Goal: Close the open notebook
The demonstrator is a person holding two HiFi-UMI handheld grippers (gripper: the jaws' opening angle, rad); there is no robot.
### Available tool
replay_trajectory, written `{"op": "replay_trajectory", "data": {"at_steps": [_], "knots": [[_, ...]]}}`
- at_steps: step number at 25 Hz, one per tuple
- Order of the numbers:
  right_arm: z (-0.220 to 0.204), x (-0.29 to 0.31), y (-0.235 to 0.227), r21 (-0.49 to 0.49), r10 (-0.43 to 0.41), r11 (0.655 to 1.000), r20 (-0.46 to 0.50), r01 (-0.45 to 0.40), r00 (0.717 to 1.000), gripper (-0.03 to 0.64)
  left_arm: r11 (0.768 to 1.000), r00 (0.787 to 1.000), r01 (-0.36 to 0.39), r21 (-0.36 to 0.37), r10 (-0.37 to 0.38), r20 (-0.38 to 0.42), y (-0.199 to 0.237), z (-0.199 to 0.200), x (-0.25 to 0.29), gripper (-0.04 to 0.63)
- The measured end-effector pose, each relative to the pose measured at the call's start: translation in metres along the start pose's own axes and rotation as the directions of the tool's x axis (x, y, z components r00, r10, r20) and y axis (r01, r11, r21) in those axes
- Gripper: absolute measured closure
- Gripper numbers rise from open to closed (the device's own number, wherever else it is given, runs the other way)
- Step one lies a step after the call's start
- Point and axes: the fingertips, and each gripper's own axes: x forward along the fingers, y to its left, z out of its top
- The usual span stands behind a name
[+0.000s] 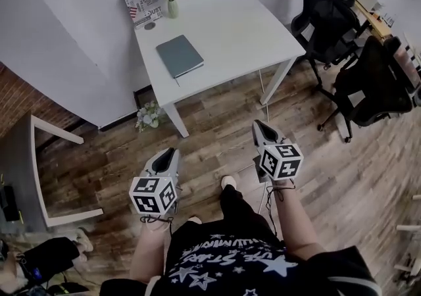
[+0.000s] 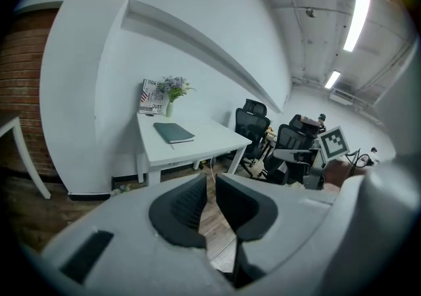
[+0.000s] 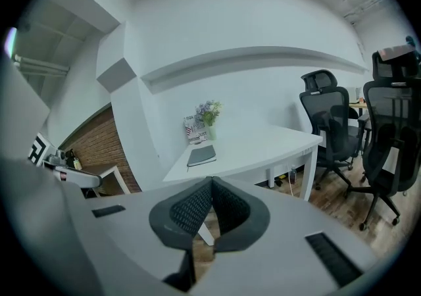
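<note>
While the white rectangular counter (image 1: 237, 31) carries a closed dark-green notebook (image 1: 179, 55), the person stands back from it.
Only the head view shows the person's star-printed black shirt (image 1: 230, 255); only the left gripper view shows ceiling strip lights (image 2: 358, 18). The notebook, flat and matte, lies well ahead of the grey left claw (image 1: 168, 154), empty jaws barely parted, and the right claw (image 1: 262, 127), clenched on nothing.
</note>
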Motion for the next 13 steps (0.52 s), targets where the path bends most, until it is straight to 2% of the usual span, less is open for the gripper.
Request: {"op": "replay_trajectory", "data": {"at_steps": [8, 13], "knots": [[-0.048, -0.049, 0.087, -0.012, -0.034, 0.999, -0.009, 0.033, 0.999, 0.615, 1.0, 0.999, 0.018, -0.023, -0.018, -0.03, 0.043, -0.059, -0.088, 0.54], [-0.076, -0.076, 0.125, -0.007, -0.06, 0.998, -0.004, 0.06, 0.998, 0.614, 0.999, 0.998, 0.033, 0.007, -0.032, -0.046, 0.059, -0.087, -0.126, 0.541]]}}
